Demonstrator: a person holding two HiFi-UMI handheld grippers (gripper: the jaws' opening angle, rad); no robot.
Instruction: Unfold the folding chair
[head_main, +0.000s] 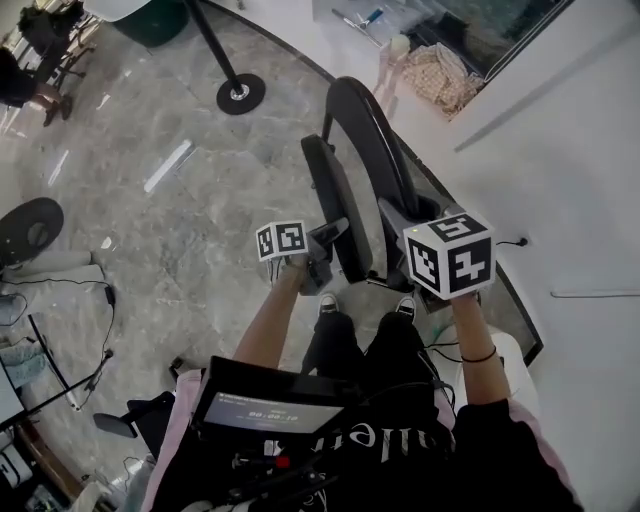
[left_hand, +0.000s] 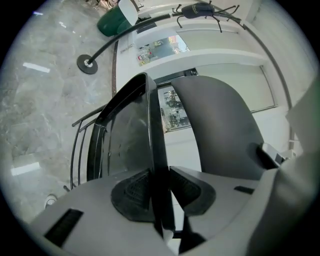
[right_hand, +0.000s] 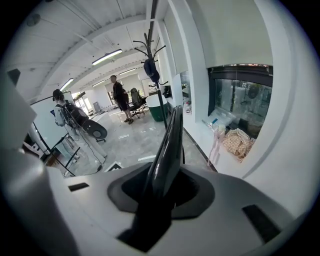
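Observation:
The black folding chair (head_main: 365, 150) stands on edge, close to folded, just ahead of the person's shoes. Its smaller dark panel (head_main: 328, 195) is on the left and its tall arched panel (head_main: 385, 190) on the right. My left gripper (head_main: 325, 252) is shut on the lower edge of the smaller panel; in the left gripper view that edge (left_hand: 152, 125) runs down between the pads of the left gripper (left_hand: 161, 192). My right gripper (head_main: 402, 228) is shut on the arched panel, whose thin edge (right_hand: 170, 145) drops into the right gripper (right_hand: 162, 192).
A round black stand base (head_main: 240, 93) with a slanting pole is on the marble floor ahead. A white wall (head_main: 570, 170) and a dark curved floor strip run along the right. A beige bundle (head_main: 438, 72) lies by the window. Cables and gear (head_main: 60, 330) lie at left. People (right_hand: 120, 97) stand far off.

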